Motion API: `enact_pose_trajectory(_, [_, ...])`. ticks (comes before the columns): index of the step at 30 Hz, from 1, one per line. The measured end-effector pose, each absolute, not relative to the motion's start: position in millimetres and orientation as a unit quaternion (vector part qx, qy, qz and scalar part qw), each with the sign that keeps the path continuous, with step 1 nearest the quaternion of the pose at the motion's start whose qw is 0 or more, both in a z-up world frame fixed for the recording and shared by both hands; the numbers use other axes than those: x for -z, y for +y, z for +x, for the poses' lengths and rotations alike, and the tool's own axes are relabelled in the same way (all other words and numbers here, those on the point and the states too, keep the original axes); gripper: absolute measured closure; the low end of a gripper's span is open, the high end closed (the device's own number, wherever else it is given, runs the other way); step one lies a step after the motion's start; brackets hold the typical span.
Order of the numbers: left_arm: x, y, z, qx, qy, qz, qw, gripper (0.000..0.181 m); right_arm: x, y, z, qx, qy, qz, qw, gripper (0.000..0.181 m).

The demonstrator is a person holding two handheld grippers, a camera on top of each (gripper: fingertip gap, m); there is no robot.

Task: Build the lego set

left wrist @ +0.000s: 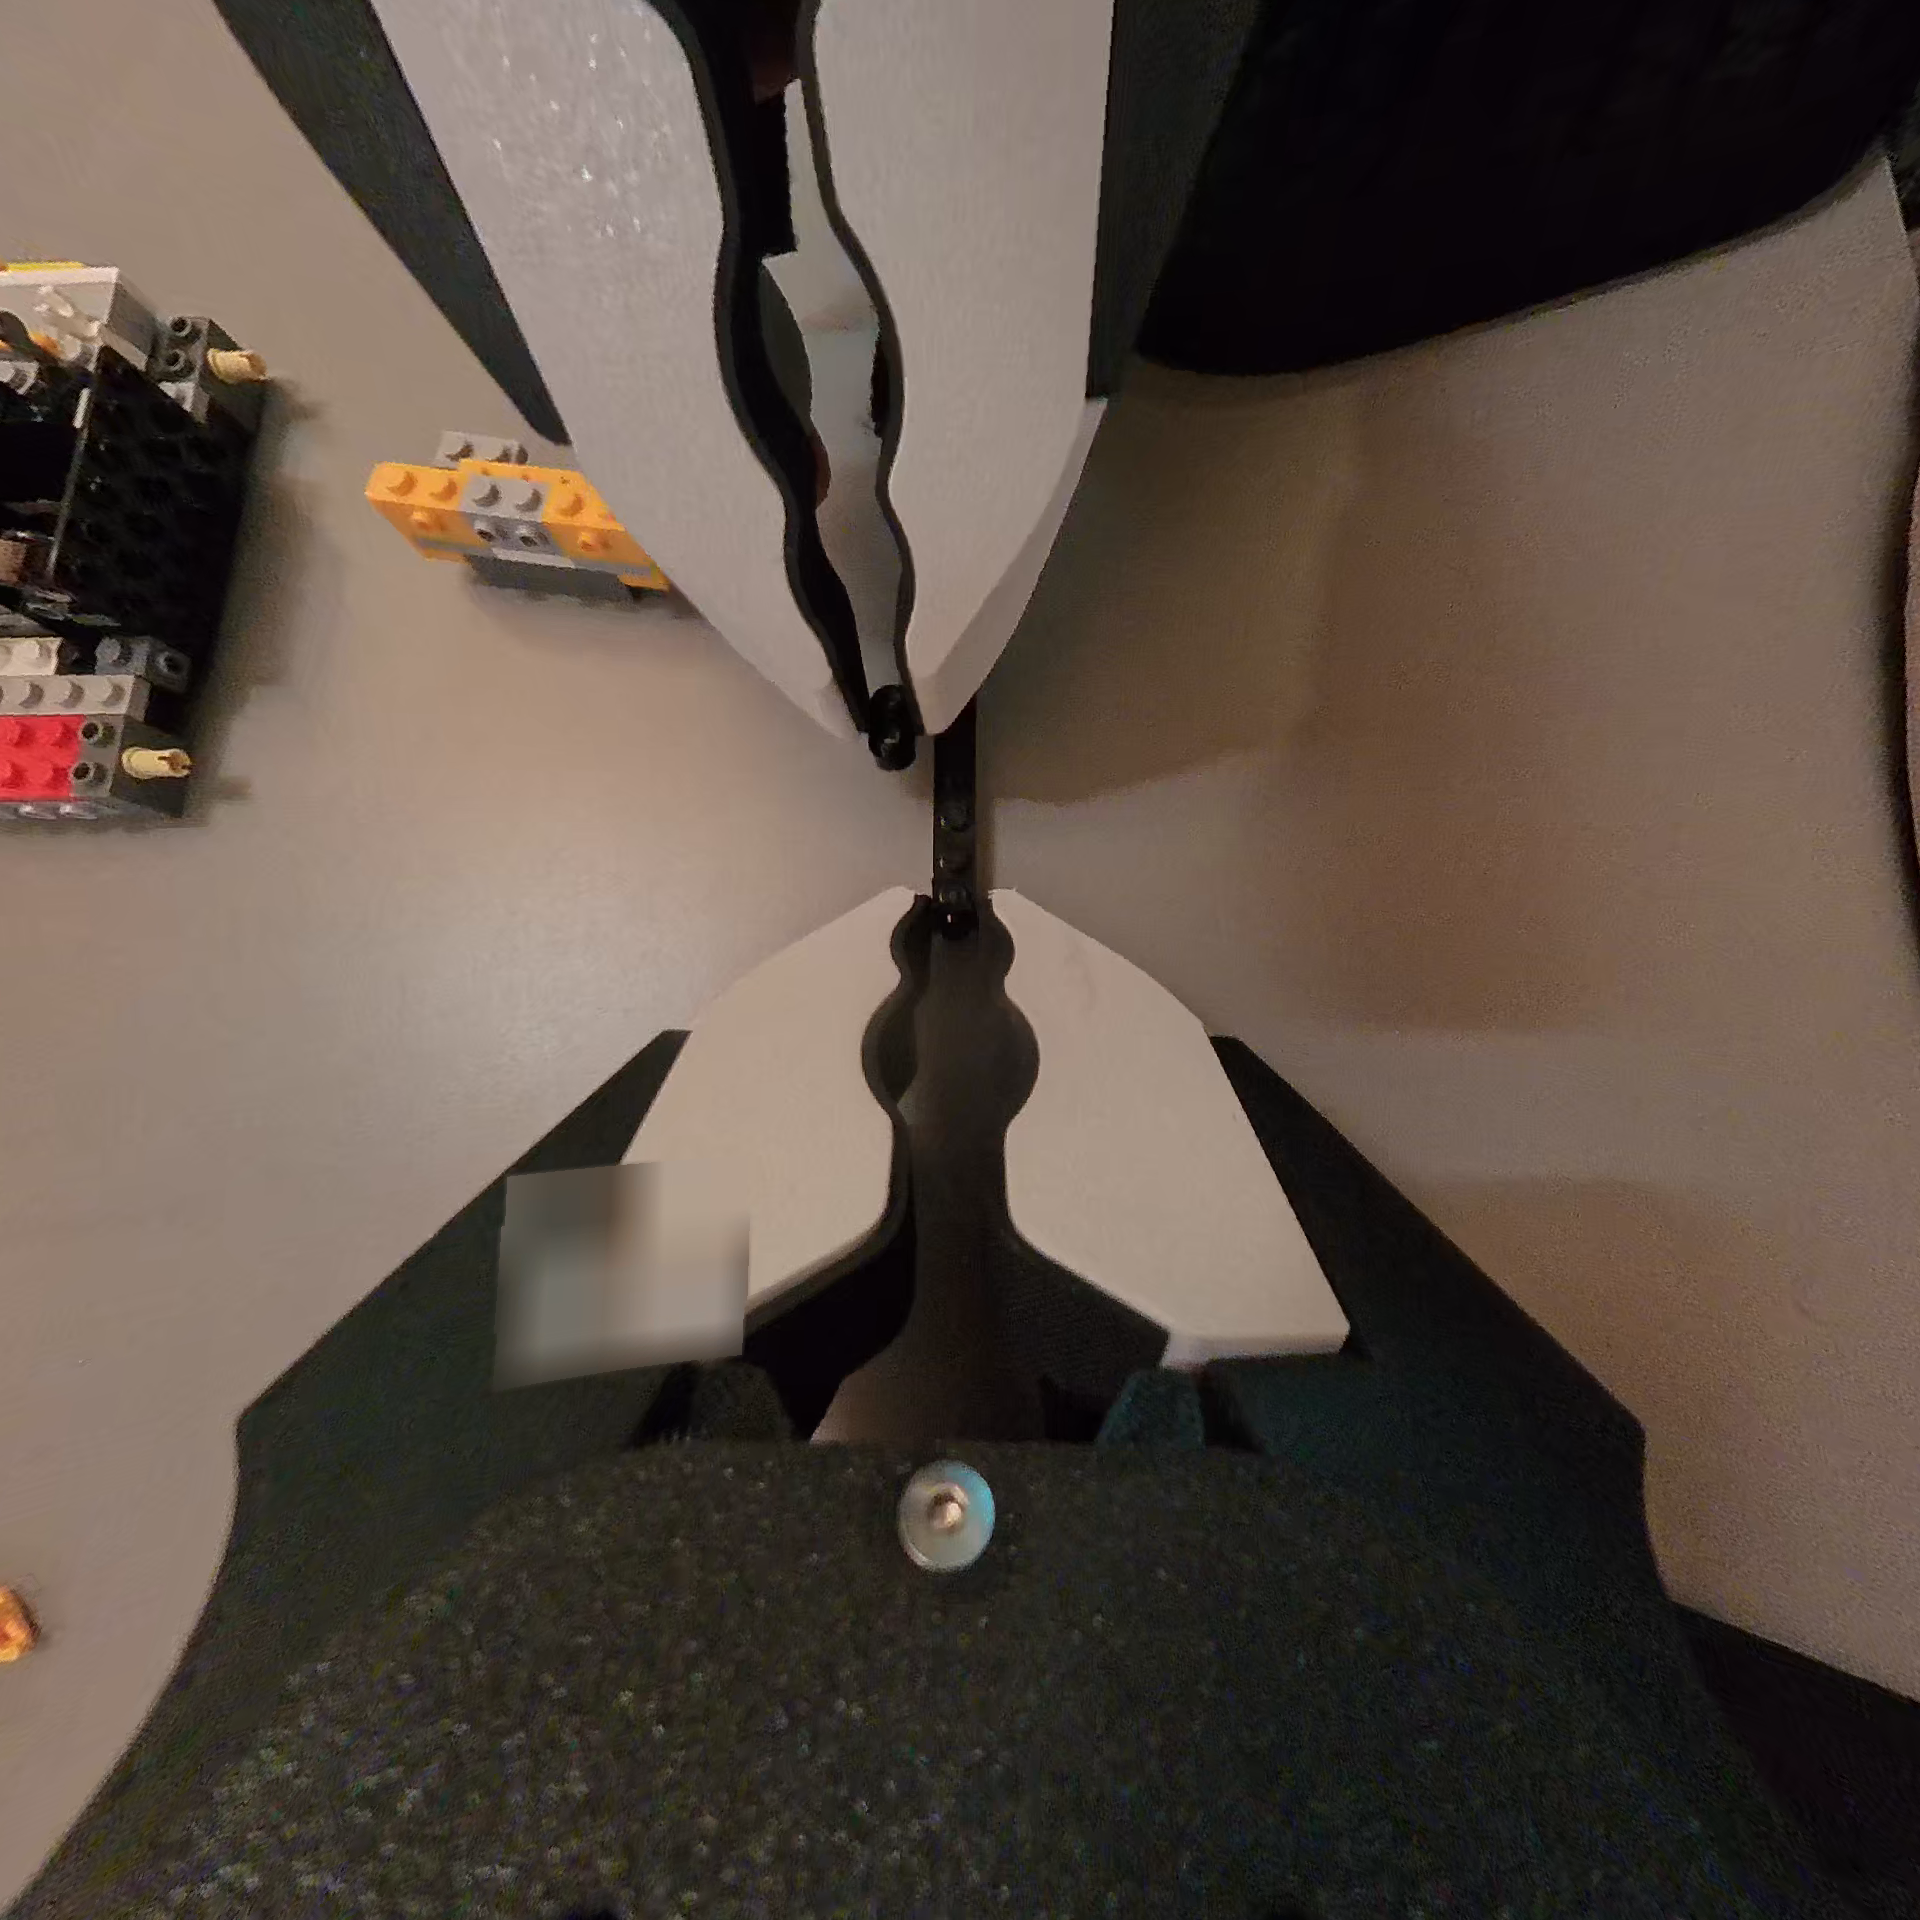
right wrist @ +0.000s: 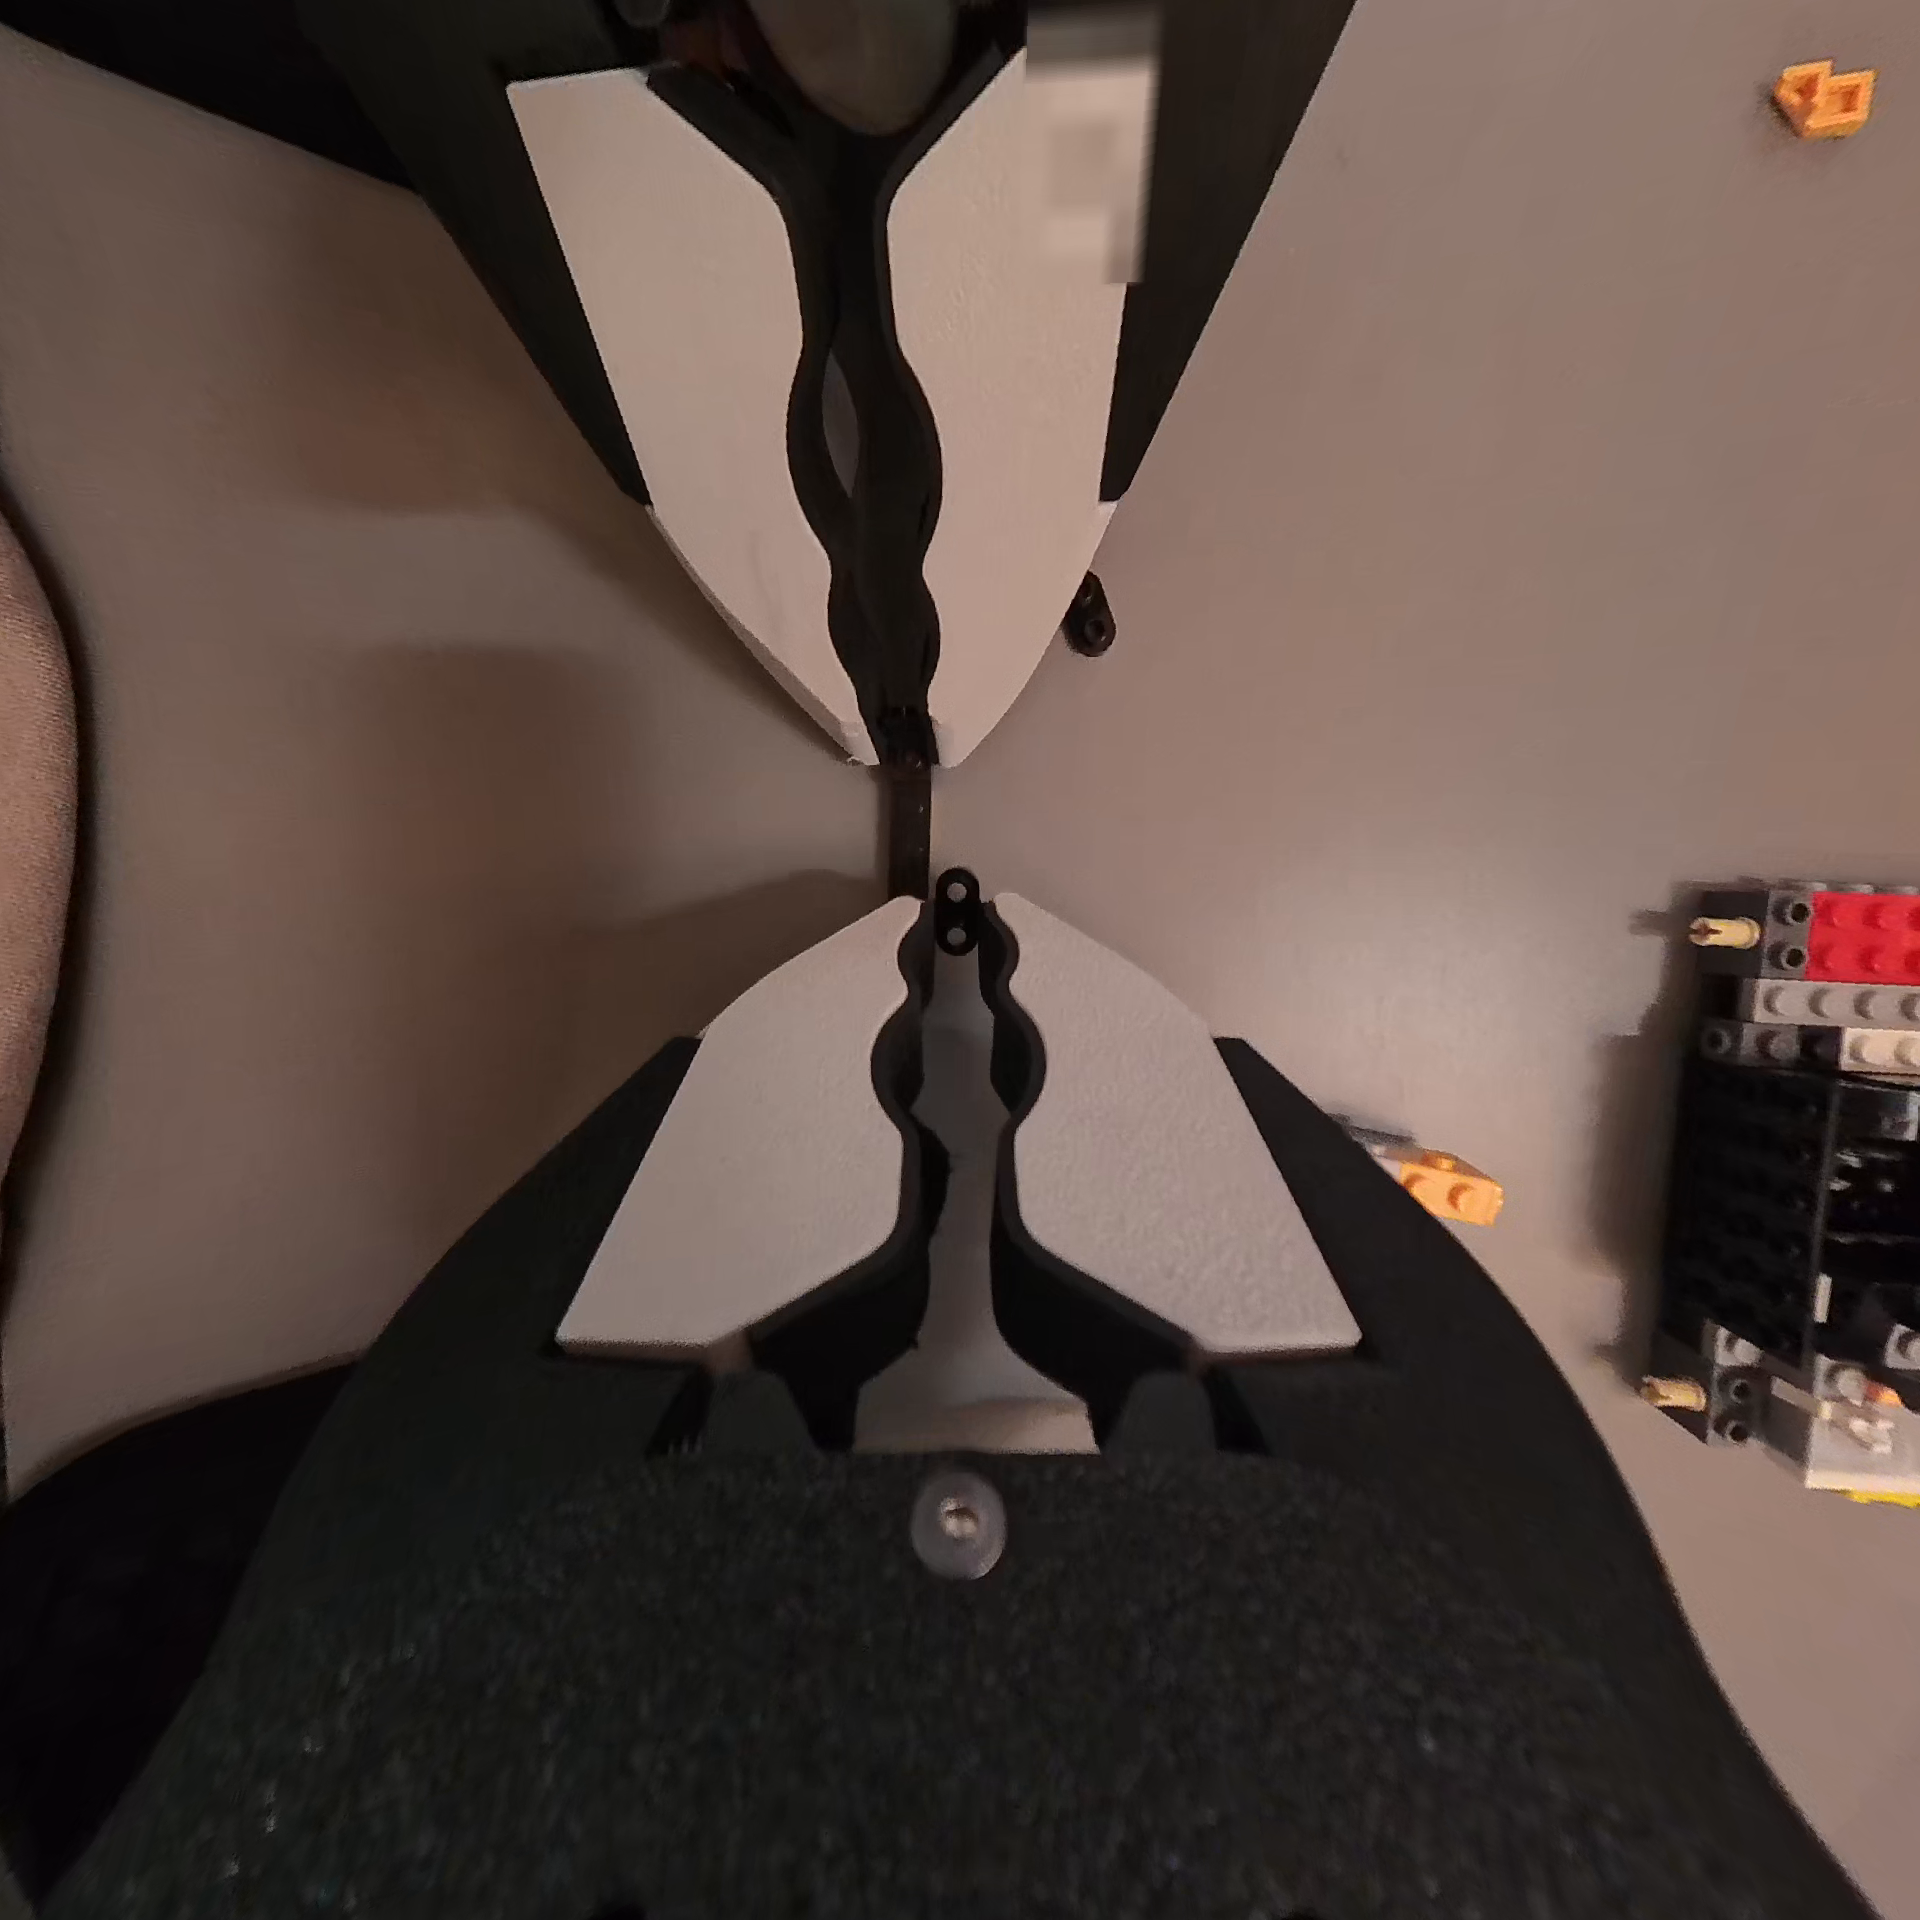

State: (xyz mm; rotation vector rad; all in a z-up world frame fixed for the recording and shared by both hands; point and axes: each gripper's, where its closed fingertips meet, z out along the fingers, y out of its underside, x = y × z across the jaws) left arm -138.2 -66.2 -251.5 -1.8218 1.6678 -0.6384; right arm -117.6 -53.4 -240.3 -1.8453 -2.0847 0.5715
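In the left wrist view the left gripper (left wrist: pixel 954 902) reaches up from the bottom of the frame, its white fingers (left wrist: pixel 800 1122) drawn narrow onto the near end of a thin black lego beam (left wrist: pixel 956 810) at the frame's centre. The right gripper (left wrist: pixel 891 727) comes down from the top, tips nearly together, pinching a small black lego connector (left wrist: pixel 889 734) that sits just left of the beam's far end; whether the two pieces touch is hard to tell.

At the left edge a partly built lego model (left wrist: pixel 104 540) of black, grey and red bricks rests on the grey table (left wrist: pixel 1455 727), and a small orange and grey lego assembly (left wrist: pixel 514 514) lies just beside it, toward the centre. A loose orange piece (left wrist: pixel 12 1623) shows at the lower left edge.

In the right wrist view another small black connector (right wrist: pixel 1093 623) lies on the table just right of the left gripper's tip, upper centre, and a loose orange brick (right wrist: pixel 1829 102) sits in the upper right corner
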Motion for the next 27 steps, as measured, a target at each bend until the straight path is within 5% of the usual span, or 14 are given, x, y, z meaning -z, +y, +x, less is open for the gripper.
enact_pose_trajectory(27, [252,-68,-138,0.240,0.627,-0.683,0.288,0.173,250,-65,-119,-0.177,-0.741,-0.639,0.110,0.171])
